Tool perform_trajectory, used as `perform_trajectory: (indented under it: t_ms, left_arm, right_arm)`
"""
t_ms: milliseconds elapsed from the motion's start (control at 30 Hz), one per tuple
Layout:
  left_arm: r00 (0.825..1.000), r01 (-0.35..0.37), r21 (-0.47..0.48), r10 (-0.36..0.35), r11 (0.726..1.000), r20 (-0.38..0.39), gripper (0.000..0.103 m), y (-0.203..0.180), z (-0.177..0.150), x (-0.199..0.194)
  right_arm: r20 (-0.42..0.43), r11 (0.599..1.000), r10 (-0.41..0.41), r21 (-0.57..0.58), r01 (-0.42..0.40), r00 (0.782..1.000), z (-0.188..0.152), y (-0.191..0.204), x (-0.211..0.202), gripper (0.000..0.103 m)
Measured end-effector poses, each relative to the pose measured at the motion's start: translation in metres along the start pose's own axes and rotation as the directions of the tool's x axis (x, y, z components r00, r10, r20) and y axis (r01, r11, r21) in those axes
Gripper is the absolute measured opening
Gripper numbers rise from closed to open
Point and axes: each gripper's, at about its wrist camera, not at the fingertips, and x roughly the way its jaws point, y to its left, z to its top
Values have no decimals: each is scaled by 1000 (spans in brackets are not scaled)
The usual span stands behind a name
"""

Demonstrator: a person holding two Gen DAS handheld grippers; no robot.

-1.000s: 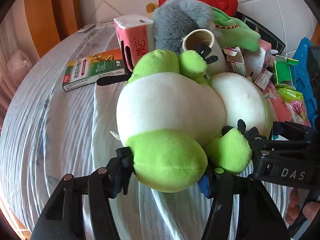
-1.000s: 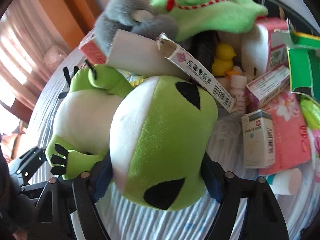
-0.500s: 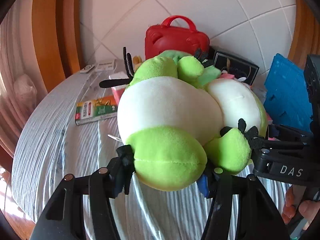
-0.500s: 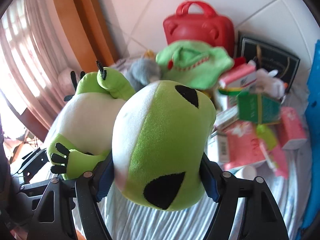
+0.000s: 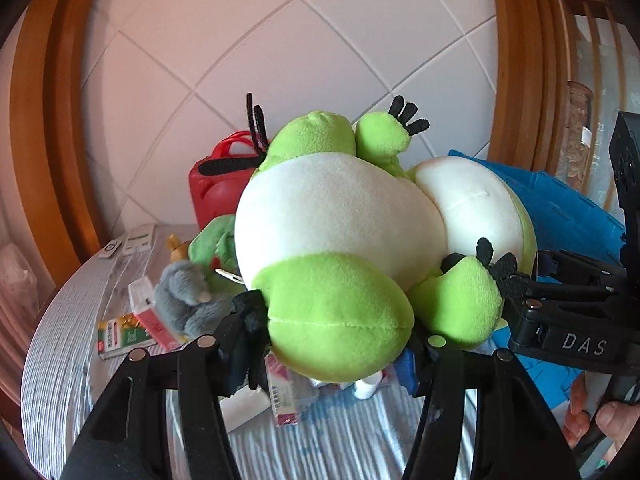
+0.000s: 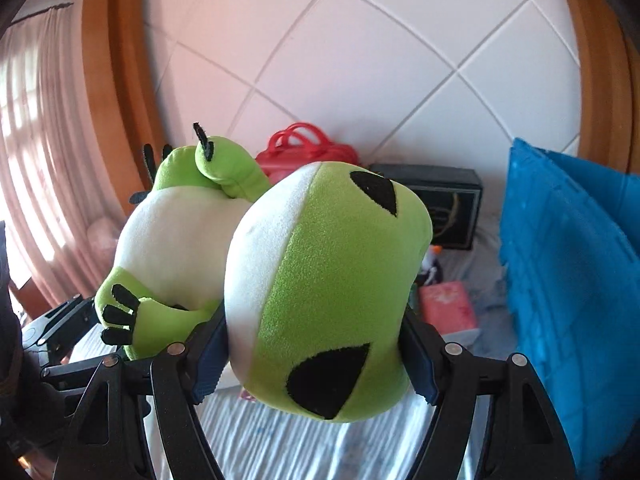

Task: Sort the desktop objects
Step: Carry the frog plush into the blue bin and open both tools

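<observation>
1. The left tongs (image 5: 336, 344) are clenched on the rounded green bottom of a green-and-white plush frog toy (image 5: 340, 216), which is held up clear of the table (image 5: 60, 340).
2. The right tongs (image 6: 316, 356) grip the same frog by its green head (image 6: 320, 280), one pad on each side, black eye patches showing.
3. Below and beyond the left tongs lie a grey fluffy plush (image 5: 184, 300), a red-and-white carton (image 5: 146, 312) and a flat green box (image 5: 120, 338).
4. Further ahead, a red plastic case with a handle (image 5: 212, 188) stands against the white tiled wall (image 5: 280, 40).
5. To the right of the right tongs stands a blue plastic crate (image 6: 568, 280).
</observation>
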Motion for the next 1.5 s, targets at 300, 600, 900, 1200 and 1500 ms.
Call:
perform_trajectory:
  t_ms: [300,600,900,1200,1500]
  left_arm:
    - [973,199,109,-209,974,97,57,-134,70,-4]
    - [926,373,226,-377,900,-23,57,-299,117,6]
    - [909,401,304,-333,864,-250,57,-413,109,66]
    - [893,357,267,-243,895,-380,57,-445,124,131]
    - [818,301,188,-152,935,-555,60,-435,111,206]
  right_arm:
    - [97,983,-173,82,166,980,45,-109,-112,75]
    - [63,929,-318,222,297,946,62,-253,-206,75]
    - [-81,895,-311,310,321,947,27,-371,-204,75]
    - [-200,905,-219,323,275,955,38,-425,-165,75]
    - [-348,896,-85,383,225,934,32,-465,-86,75]
